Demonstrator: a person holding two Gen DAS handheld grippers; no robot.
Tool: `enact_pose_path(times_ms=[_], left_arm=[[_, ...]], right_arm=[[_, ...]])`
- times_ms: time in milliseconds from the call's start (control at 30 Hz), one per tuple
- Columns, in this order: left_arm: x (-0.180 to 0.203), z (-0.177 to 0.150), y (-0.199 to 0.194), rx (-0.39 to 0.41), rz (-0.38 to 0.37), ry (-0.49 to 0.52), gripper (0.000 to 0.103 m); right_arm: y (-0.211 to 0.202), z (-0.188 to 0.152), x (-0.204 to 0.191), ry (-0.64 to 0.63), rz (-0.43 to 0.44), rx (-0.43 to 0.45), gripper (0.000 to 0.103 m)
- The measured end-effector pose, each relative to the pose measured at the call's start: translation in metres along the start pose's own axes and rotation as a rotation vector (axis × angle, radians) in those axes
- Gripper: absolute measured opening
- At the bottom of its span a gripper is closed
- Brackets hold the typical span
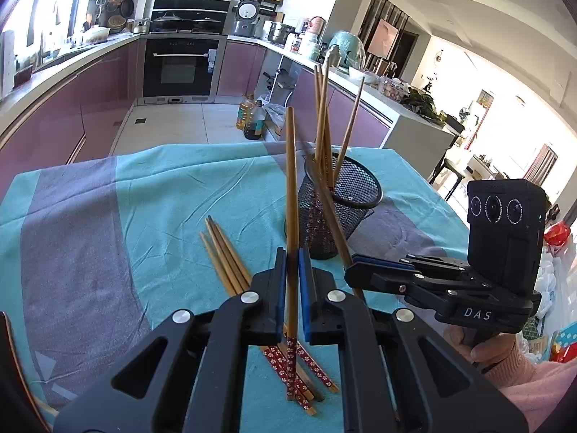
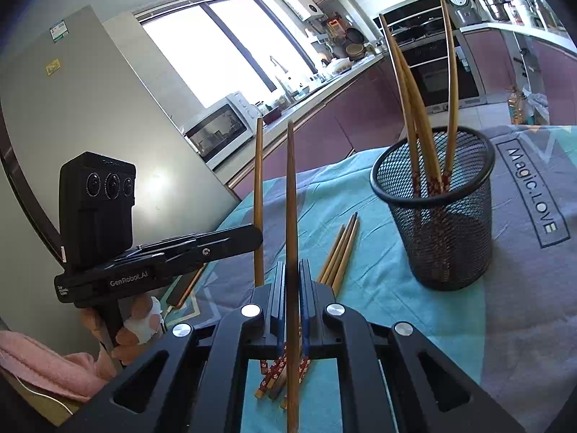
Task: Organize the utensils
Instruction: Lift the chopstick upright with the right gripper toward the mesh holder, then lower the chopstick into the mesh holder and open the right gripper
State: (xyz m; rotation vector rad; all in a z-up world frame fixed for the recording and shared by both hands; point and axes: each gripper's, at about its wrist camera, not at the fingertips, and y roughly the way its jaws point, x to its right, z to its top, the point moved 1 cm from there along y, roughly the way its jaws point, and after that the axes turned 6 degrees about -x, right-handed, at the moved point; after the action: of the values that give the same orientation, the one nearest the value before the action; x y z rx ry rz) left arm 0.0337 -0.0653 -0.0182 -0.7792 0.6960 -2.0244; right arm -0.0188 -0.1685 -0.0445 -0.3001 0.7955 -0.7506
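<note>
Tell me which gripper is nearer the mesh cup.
Right. The right gripper sits just beside the mesh cup's base; the left gripper hangs farther back, over the loose chopsticks.

Right black two-finger gripper (image 2: 292, 281) clamped on upright brown wooden chopstick (image 2: 291, 195), frame centre. Black wire-mesh cylindrical holder (image 2: 443, 231) right (three chopsticks inside). Left gripper (image 2: 258, 232) pinches another.

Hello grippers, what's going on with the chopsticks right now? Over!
Left gripper shut on one chopstick, upright. Right gripper shut on another chopstick. Mesh cup holds several already; loose chopsticks lie on the tablecloth. Nothing blocking the cup.
</note>
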Motion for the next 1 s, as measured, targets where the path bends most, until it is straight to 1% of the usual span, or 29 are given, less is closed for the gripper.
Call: enact_pose_path(times_ms=[133,200,333,433,500,700,833,1000], left_arm=[[0.006,0.005,-0.005,0.013,-0.016,0.013,0.008],[0.007,0.01,-0.009,0.025,-0.021,0.018,0.008],[0.013,0.025,-0.022,0.073,-0.031,0.035,0.008],[0.016,0.041,-0.031,0.116,-0.035,0.042,0.008],[0.019,0.051,-0.036,0.145,-0.036,0.051,0.008],[0.031,0.08,-0.049,0.212,-0.053,0.073,0.008],[0.043,0.093,-0.057,0.253,-0.06,0.096,0.008],[0.055,0.104,-0.054,0.257,-0.064,0.105,0.008]], right_arm=[[-0.013,0.008,-0.004,-0.031,-0.062,0.042,0.006],[-0.022,0.014,-0.006,-0.043,-0.077,0.069,0.006],[-0.045,0.031,-0.01,-0.08,-0.132,0.128,0.006],[-0.059,0.043,-0.011,-0.106,-0.158,0.164,0.006],[-0.068,0.053,-0.012,-0.122,-0.191,0.183,0.006],[-0.094,0.075,-0.007,-0.147,-0.25,0.236,0.006],[-0.102,0.085,-0.002,-0.152,-0.286,0.245,0.006],[-0.098,0.091,0.006,-0.159,-0.324,0.219,0.006]])
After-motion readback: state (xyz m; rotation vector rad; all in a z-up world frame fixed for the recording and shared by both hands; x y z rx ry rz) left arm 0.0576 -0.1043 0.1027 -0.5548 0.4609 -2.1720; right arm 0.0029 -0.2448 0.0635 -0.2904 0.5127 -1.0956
